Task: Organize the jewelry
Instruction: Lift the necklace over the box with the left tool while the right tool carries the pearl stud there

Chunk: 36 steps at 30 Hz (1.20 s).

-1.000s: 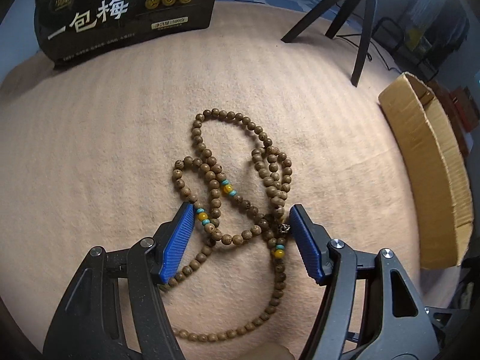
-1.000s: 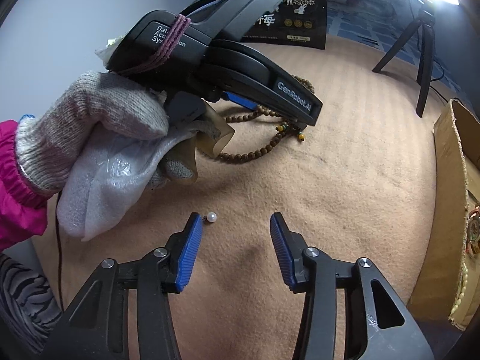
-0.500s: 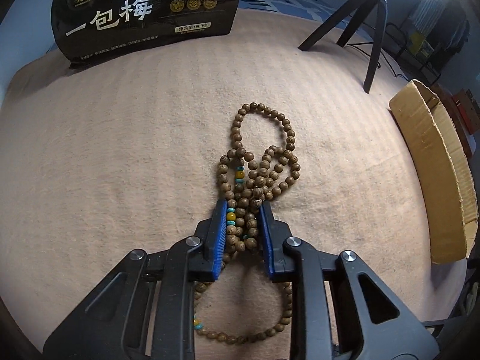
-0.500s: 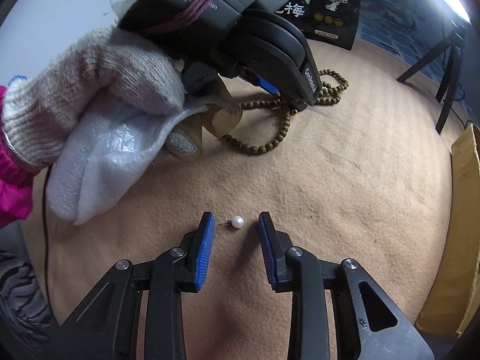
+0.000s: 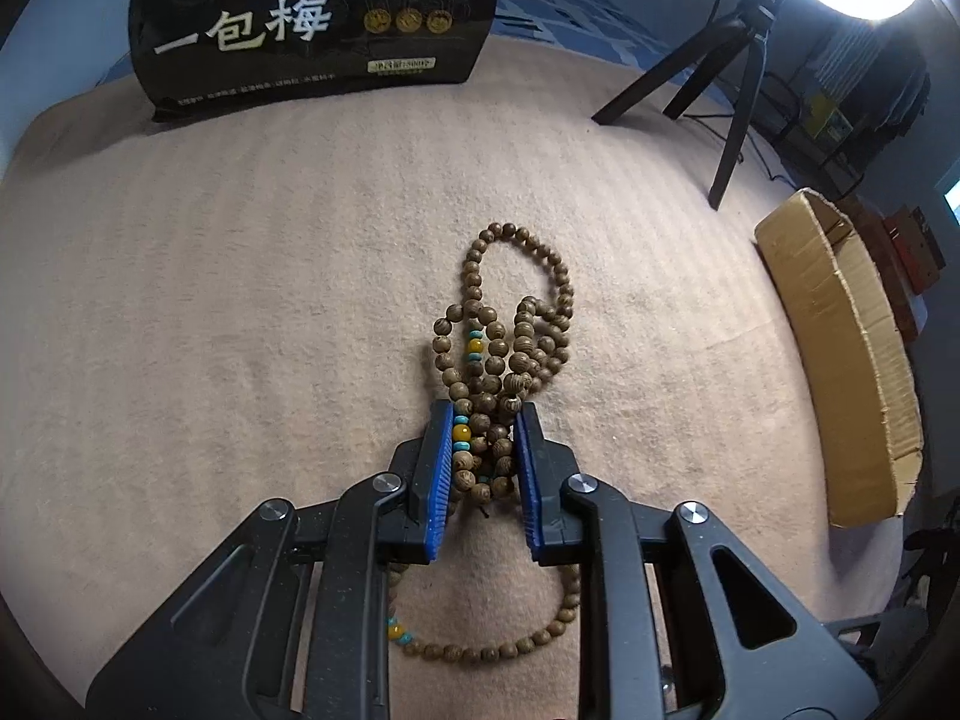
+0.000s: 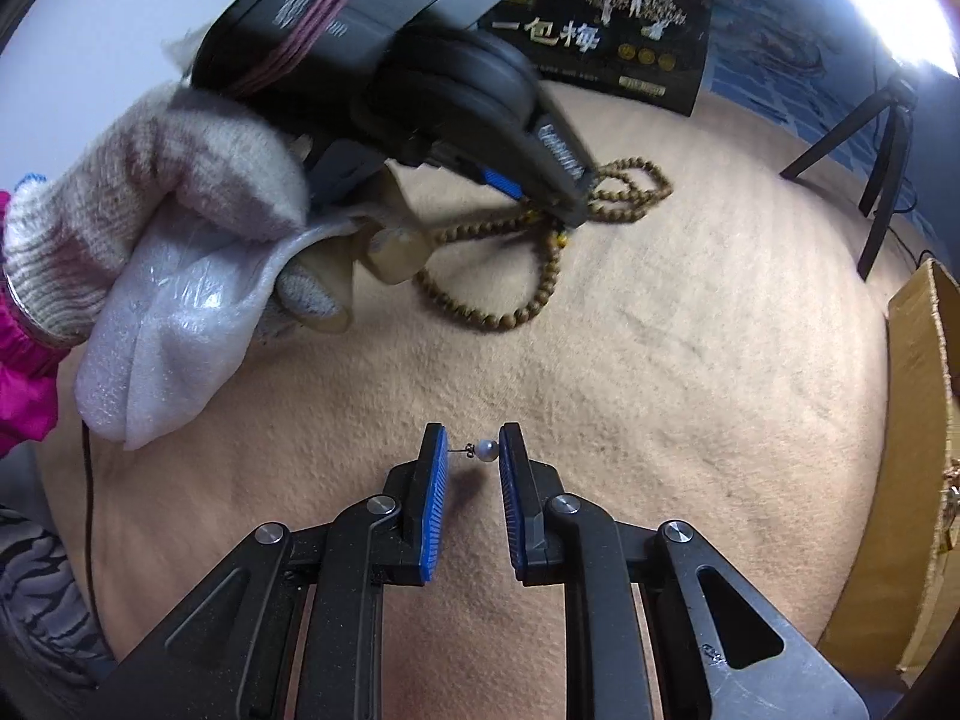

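A long strand of brown wooden beads (image 5: 510, 348) with yellow and turquoise accents lies bunched on the beige blanket. My left gripper (image 5: 480, 414) is shut on the bunched strands; loops trail in front and behind. The strand also shows in the right wrist view (image 6: 540, 276), with the left gripper (image 6: 570, 204) on it. A small pearl stud earring (image 6: 485, 450) sits crosswise between the blue pads of my right gripper (image 6: 471, 450), which is shut on it, post against the left pad and pearl against the right.
An open cardboard box (image 5: 840, 354) stands at the right edge of the blanket, also in the right wrist view (image 6: 924, 450). A black snack bag (image 5: 312, 24) stands at the back. A black tripod (image 5: 732, 90) stands back right.
My left gripper closed on the bead strand, gathering it into a bunch. My right gripper moved onto the pearl earring and closed on it.
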### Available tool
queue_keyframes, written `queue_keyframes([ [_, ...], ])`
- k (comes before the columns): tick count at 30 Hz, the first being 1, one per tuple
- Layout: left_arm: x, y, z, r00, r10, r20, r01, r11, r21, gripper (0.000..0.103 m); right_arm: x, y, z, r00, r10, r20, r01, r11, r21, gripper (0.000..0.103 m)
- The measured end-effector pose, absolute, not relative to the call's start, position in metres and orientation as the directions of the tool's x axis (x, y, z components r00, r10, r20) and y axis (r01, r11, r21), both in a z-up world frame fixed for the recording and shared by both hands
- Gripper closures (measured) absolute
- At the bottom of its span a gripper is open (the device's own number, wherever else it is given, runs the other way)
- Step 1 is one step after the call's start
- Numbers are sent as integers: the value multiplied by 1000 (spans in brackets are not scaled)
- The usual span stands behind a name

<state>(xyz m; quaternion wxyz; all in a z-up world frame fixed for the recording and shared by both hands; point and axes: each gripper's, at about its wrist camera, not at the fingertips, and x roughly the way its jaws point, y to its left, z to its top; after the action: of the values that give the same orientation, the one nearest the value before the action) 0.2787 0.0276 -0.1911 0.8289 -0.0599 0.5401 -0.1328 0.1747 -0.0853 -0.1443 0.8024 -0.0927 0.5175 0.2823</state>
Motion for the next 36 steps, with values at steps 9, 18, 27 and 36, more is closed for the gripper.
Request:
queue_keyframes([
  [9, 267, 34, -156, 433, -304, -848, 152, 952, -264, 87, 179, -106, -120, 369, 361, -856, -508, 850, 139, 87],
  [18, 254, 34, -118, 481, -328, -813, 155, 944, -290, 87, 183, -127, -92, 438, 354, -826, -468, 875, 127, 87],
  [27, 239, 16, -76, 524, -354, -775, 196, 935, -295, 87, 178, -164, -60, 500, 330, -801, -404, 907, 121, 87],
  [36, 225, -13, -41, 551, -378, -744, 251, 925, -284, 87, 170, -209, -35, 541, 287, -791, -323, 939, 121, 87],
])
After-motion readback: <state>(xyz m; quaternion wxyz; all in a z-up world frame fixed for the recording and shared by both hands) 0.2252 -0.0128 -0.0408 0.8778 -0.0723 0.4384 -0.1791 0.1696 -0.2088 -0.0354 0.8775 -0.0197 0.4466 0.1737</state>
